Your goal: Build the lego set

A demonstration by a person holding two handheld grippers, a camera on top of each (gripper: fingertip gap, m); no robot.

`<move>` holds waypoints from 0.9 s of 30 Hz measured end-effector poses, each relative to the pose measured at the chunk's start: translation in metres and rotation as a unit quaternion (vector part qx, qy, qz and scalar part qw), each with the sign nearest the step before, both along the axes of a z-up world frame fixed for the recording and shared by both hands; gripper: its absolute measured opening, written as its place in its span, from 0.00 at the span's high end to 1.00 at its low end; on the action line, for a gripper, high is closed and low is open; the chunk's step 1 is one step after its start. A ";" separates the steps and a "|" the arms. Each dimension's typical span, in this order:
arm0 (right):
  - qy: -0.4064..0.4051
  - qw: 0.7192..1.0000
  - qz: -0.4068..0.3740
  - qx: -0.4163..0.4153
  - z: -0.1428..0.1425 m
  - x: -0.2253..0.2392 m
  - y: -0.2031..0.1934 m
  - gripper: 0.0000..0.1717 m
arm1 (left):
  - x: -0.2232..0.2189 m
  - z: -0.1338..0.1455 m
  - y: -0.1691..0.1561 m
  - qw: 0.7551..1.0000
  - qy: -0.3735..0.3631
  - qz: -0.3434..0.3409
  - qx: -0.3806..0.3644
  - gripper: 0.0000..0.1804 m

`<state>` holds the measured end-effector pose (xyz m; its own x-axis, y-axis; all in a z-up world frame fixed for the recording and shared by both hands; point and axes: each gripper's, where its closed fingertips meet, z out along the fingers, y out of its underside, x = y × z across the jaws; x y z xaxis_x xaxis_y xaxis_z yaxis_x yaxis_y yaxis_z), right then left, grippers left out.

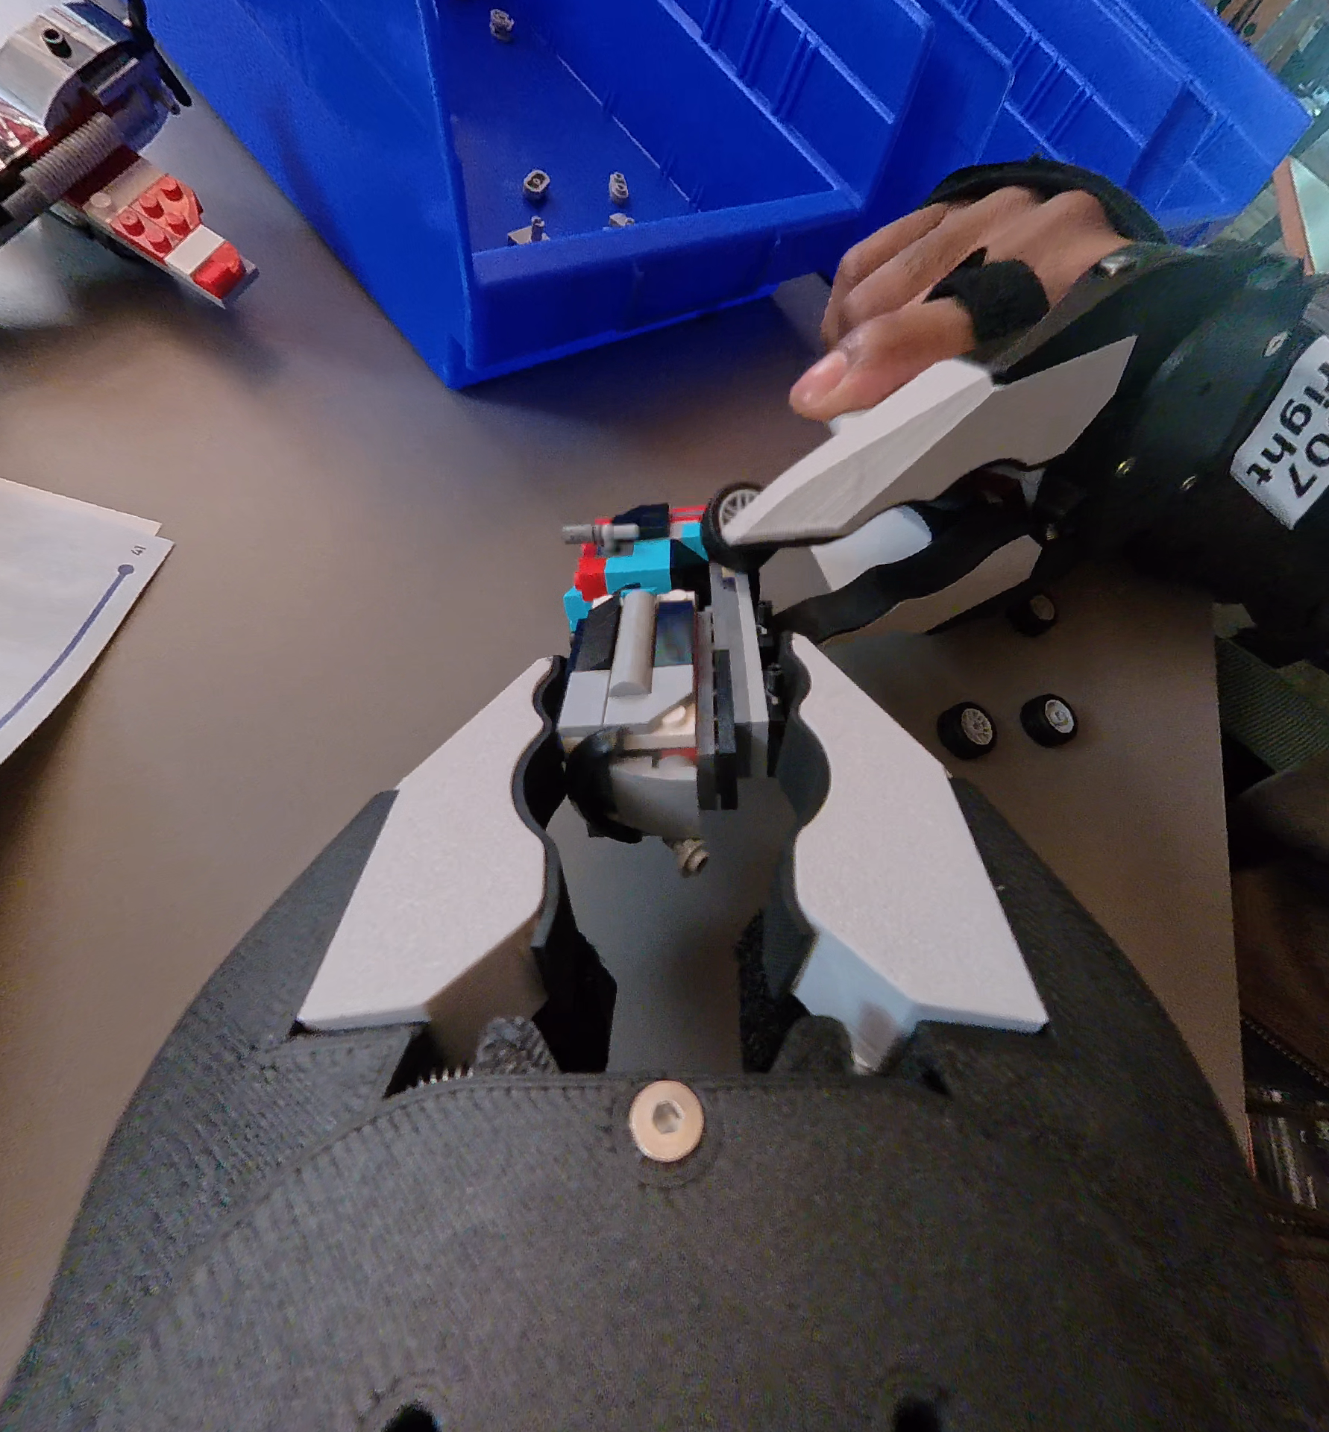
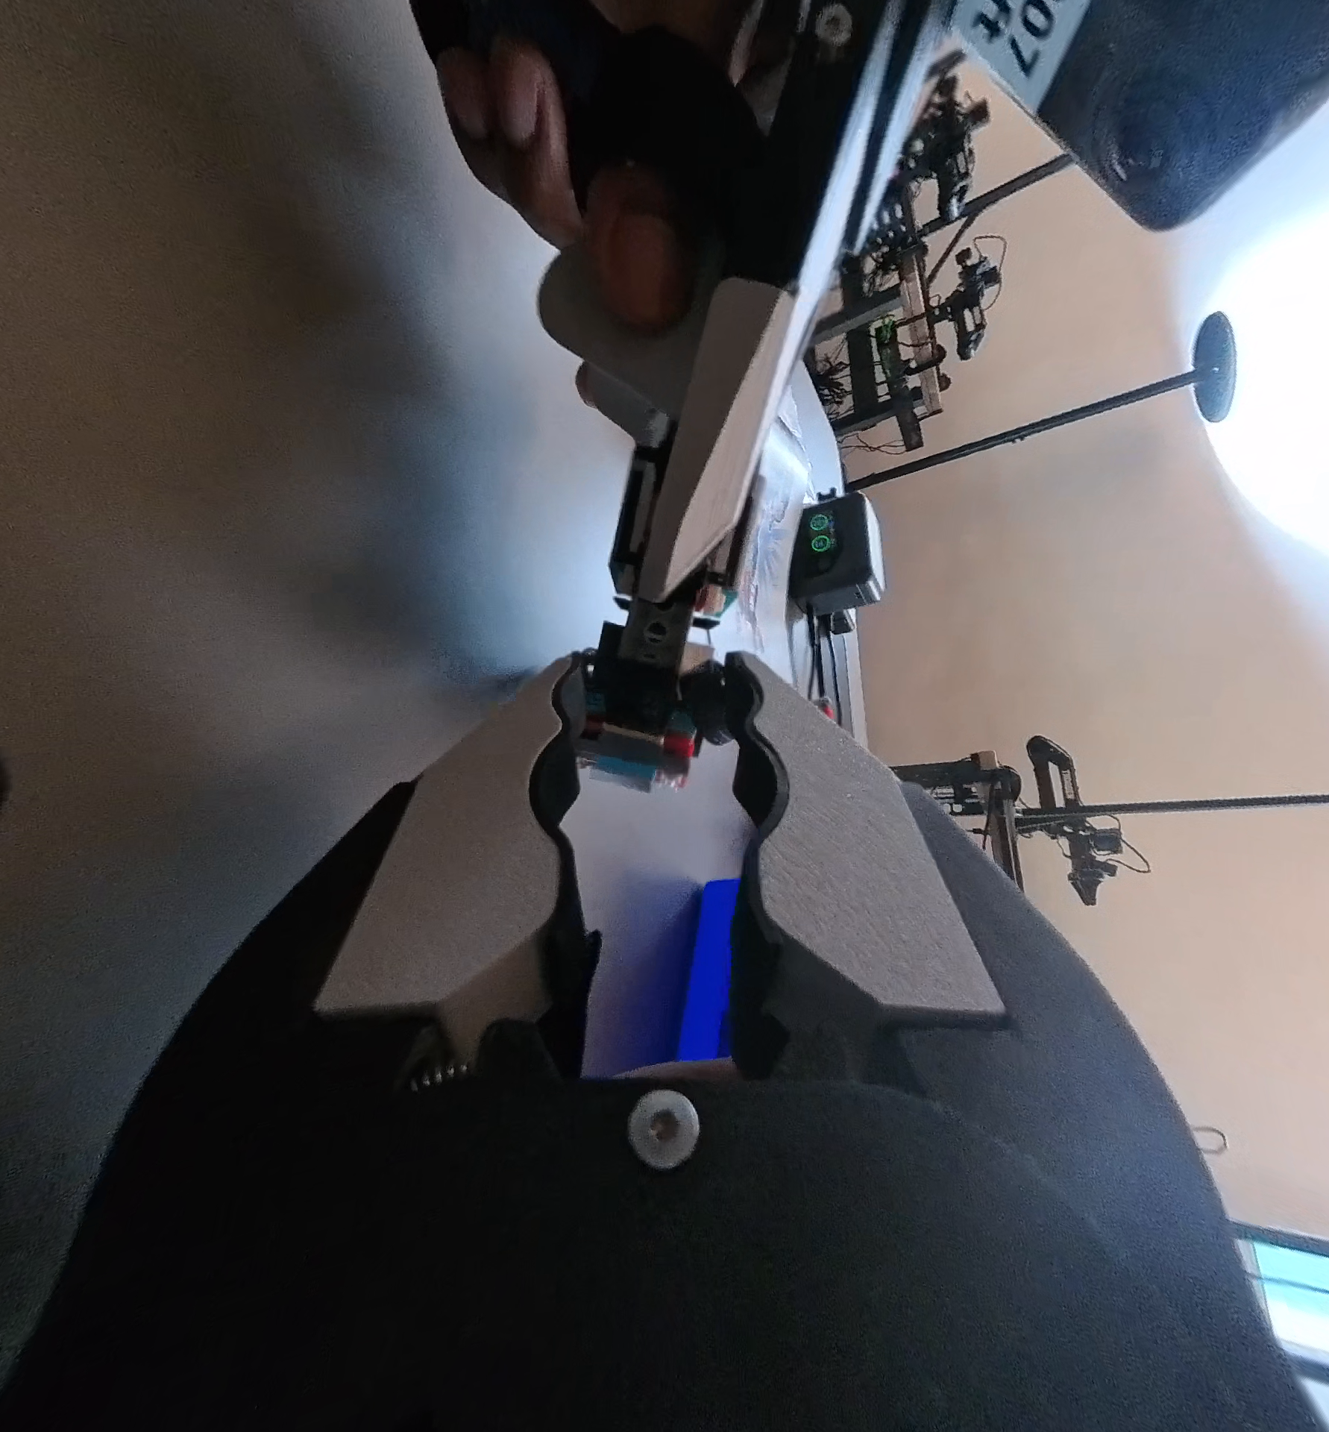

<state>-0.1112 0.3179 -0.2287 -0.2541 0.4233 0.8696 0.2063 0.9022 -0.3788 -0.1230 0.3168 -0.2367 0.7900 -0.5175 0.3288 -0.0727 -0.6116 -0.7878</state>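
Observation:
My left gripper (image 1: 669, 666) is shut on a small toy brick car (image 1: 646, 697) in grey, black, cyan and red, and holds it above the dark table (image 1: 297, 697). My right gripper (image 1: 754, 577) comes in from the right and closes over the car's far end. In the right wrist view the right gripper (image 2: 654, 674) has one pad against the car's side (image 2: 630, 721) and the other against a black wheel (image 2: 712, 705) at the car's flank. That wheel (image 1: 731, 507) shows under the right gripper's upper finger. A left-gripper finger (image 2: 716, 465) shows beyond the car.
Blue bins (image 1: 646, 271) stand behind, holding several small grey parts (image 1: 537, 184). A red and grey brick model (image 1: 158, 217) lies at the far left, and a printed sheet (image 1: 26, 604) at the left. Loose wheels (image 1: 967, 728) (image 1: 1049, 719) lie near the table's right edge. My two grippers' fingertips are within a few centimetres of each other.

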 end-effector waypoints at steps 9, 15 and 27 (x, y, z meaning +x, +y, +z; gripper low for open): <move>0.007 1.000 -0.005 -0.016 0.000 -0.001 0.001 0.77 | -0.002 0.001 0.001 1.000 -0.012 0.003 0.001 0.69; 0.017 0.999 -0.014 -0.034 0.003 0.001 0.006 0.75 | -0.006 0.002 0.003 1.000 -0.017 0.011 0.005 0.69; 0.019 0.993 -0.010 -0.117 0.007 0.002 0.005 0.75 | -0.006 0.005 0.004 1.000 -0.023 0.010 0.014 0.69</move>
